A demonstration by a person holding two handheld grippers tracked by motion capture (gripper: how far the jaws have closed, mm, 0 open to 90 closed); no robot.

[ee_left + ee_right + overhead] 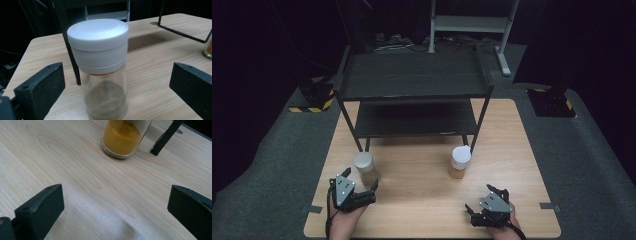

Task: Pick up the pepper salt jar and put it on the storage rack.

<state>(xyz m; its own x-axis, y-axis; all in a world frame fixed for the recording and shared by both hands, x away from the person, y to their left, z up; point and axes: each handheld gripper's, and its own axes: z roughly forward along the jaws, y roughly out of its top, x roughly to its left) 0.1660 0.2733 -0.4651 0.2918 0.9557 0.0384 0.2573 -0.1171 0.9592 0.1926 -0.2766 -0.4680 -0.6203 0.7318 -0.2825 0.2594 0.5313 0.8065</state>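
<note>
Jaws on our left gripper (360, 188) and right gripper (486, 201) gape; rushing the left could knock the grey jar (102, 70) into the shelf leg (67, 42).

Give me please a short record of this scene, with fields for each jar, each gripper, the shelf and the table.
left jar: clear glass jar with white lid, grey-brown powder, upright near the shelf's front left leg
right jar: clear glass jar with white lid, yellow-orange powder, upright near the front right leg
left gripper: open, fingers apart on both sides of the grey-brown jar, not touching it
right gripper: open, aimed at the yellow jar, well short of it
shelf: black two-level metal rack at the table's far half
table: light wood top
</note>
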